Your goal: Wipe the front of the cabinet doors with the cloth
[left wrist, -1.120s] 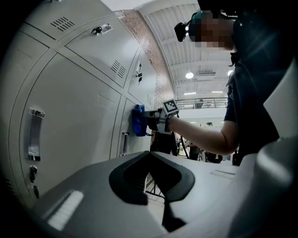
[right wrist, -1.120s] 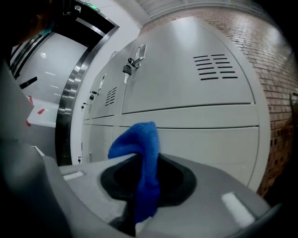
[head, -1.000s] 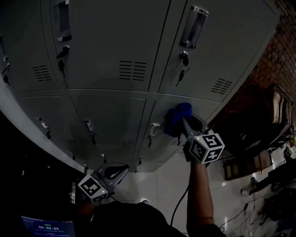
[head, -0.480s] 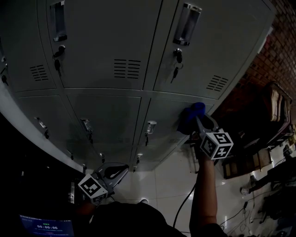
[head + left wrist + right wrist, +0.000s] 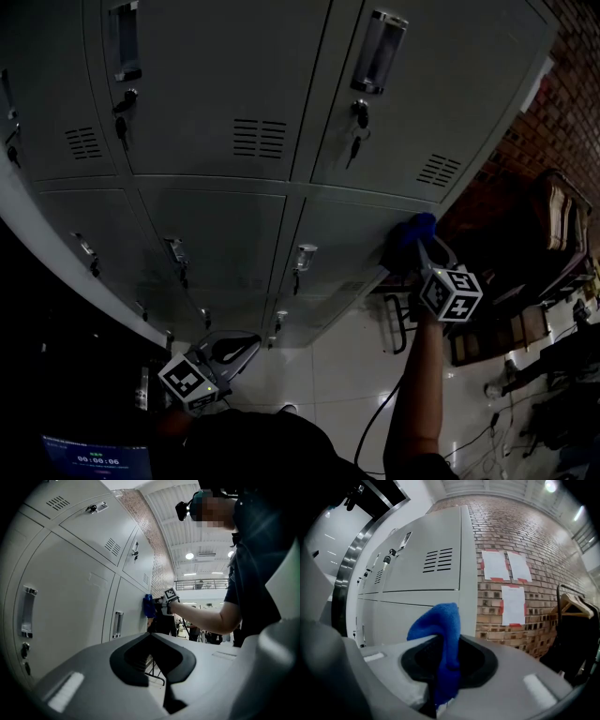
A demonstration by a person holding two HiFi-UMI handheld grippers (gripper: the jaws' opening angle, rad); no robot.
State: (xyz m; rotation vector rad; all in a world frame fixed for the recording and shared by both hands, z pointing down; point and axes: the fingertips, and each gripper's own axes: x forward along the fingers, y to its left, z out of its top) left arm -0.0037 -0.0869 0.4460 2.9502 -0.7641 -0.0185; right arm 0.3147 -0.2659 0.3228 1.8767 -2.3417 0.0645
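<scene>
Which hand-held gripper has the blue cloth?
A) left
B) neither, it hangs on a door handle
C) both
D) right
D: the right hand-held gripper is shut on the blue cloth; the left hand-held gripper is closed with nothing in it.

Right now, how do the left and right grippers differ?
1. The right gripper is shut on the blue cloth; the left gripper is shut on nothing.
2. The right gripper is raised, with the cloth against the lower right door; the left gripper is held low, off the doors.

Shared: both have jaws together, and each carries a marker cube.
</scene>
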